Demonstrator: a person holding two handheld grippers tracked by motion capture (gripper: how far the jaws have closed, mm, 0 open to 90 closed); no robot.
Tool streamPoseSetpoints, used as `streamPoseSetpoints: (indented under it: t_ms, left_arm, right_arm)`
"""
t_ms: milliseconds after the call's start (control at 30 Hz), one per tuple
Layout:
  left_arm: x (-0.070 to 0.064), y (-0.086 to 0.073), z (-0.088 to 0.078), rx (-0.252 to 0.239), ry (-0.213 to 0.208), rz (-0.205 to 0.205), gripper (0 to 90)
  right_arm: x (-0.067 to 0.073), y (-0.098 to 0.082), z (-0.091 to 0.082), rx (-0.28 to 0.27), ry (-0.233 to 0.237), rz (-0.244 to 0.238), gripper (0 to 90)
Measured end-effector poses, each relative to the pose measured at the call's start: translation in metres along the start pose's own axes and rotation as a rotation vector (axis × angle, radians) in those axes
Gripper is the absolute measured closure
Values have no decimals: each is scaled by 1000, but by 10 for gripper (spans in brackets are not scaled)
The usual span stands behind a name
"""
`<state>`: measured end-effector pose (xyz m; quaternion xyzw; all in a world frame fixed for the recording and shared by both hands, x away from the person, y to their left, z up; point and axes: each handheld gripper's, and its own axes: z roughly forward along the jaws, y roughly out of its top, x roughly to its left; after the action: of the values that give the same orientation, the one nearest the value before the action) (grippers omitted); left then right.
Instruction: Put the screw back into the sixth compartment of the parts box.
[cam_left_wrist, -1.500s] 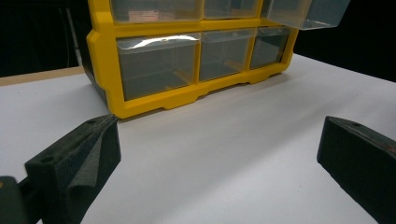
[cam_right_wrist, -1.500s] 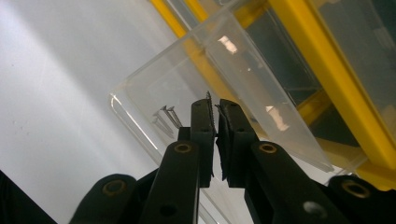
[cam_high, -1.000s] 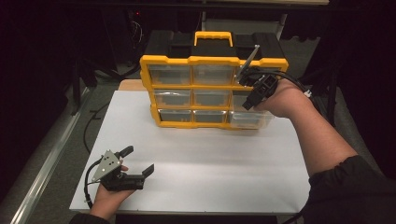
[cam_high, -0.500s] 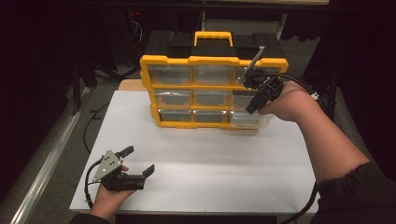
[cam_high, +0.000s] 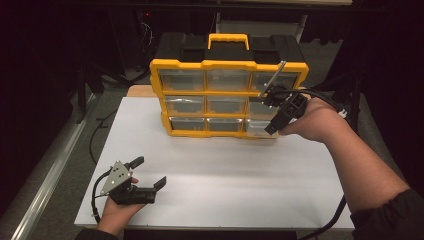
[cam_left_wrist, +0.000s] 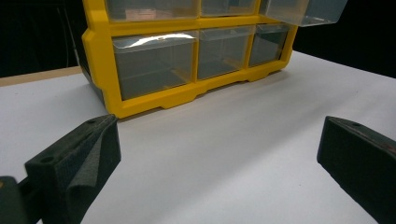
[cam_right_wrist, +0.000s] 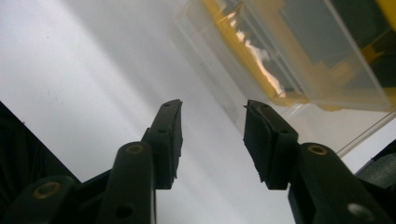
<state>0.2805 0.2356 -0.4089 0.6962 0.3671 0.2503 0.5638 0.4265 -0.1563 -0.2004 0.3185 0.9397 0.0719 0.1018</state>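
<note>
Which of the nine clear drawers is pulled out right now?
The right-hand drawer of the middle row: it juts forward from the yellow organizer by the right gripper, while the other drawers sit flush.

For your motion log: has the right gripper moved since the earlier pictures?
Yes. The right gripper has drawn back rightward from the yellow organiser, jaws just opening with nothing between them.
</note>
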Motion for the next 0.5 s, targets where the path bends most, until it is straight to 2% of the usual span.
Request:
streamPoseSetpoints:
  t_ms: [400, 500]
  left_arm:
    - [-1, 0, 0, -2, 0, 1, 1]
    - [-1, 0, 0, -2, 0, 1, 1]
  right_arm:
    - [21, -11, 11, 10, 24, -76, 515]
    - [27, -13, 17, 28, 28, -66, 472]
